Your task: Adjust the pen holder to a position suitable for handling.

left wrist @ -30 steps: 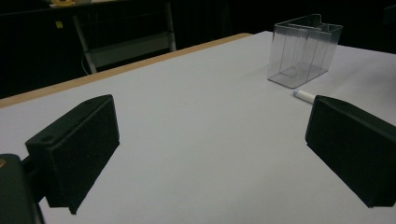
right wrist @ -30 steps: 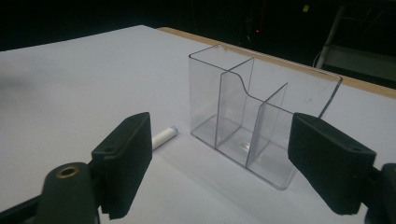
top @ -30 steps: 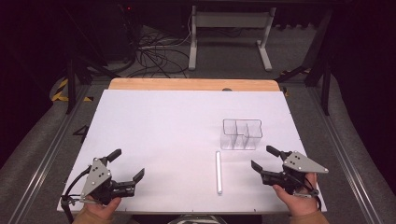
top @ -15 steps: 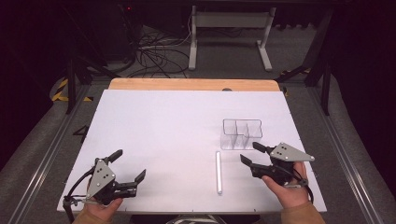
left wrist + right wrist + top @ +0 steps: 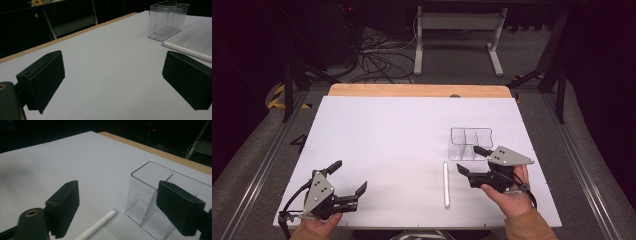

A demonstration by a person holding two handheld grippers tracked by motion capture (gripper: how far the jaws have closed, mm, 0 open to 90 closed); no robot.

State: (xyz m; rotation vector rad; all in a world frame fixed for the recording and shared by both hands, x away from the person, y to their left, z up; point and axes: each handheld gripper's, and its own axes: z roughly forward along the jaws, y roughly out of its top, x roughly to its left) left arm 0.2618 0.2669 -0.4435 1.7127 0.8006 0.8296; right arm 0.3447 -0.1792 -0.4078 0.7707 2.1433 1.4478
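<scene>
Lying between spread left gripper (image 5: pixel 346 177) and spread right gripper (image 5: pixel 472 161): white rod (image 5: pixel 446 184), beside clear divided box (image 5: pixel 470 143)

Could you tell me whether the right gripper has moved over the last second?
Yes. The right gripper has moved forward and slightly left, toward the clear box and the white stick, which lie where they were.

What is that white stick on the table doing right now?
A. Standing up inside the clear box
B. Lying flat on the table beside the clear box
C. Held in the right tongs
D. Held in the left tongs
B: the white stick lies flat on the table just in front of the clear box, with both tongs open and empty.
</scene>
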